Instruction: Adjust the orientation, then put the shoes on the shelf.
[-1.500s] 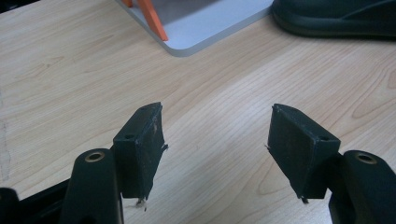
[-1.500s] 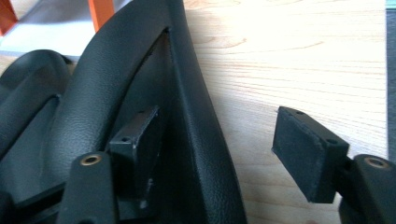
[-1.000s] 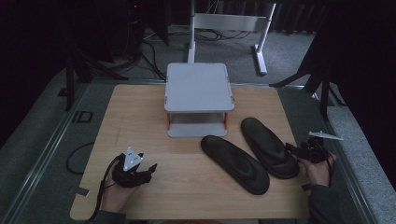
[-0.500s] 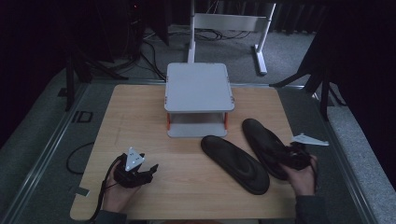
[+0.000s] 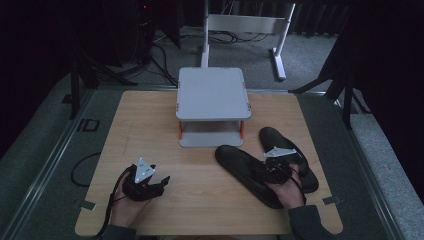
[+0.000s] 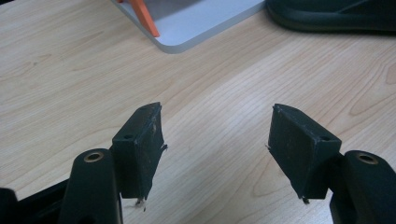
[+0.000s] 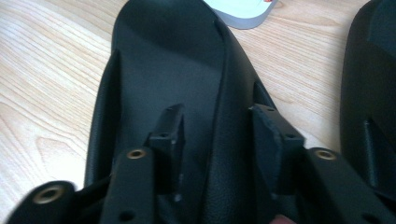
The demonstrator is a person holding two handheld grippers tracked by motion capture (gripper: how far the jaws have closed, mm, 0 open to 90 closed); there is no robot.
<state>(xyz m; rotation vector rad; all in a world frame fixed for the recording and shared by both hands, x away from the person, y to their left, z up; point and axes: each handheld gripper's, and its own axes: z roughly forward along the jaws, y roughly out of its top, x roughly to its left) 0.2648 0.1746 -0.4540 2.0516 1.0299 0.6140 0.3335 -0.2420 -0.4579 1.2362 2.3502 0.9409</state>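
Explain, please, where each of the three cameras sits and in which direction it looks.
High view: above the person's side, looking forward and down at the table; both forearms, left gripper and right gripper show.
Left gripper view: rides the left gripper, facing bare wood between open jaws.
Right gripper view: rides the right gripper, jaws astride the strap of the near sandal.
Shared: the grey shelf appears in all three.

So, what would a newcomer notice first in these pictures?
First, the two black slippers lying side by side at the table's right, below the grey two-level stand at the middle back. The right gripper sits over the nearer slipper, jaws astride its strap. The left gripper hangs open above bare wood at the front left.
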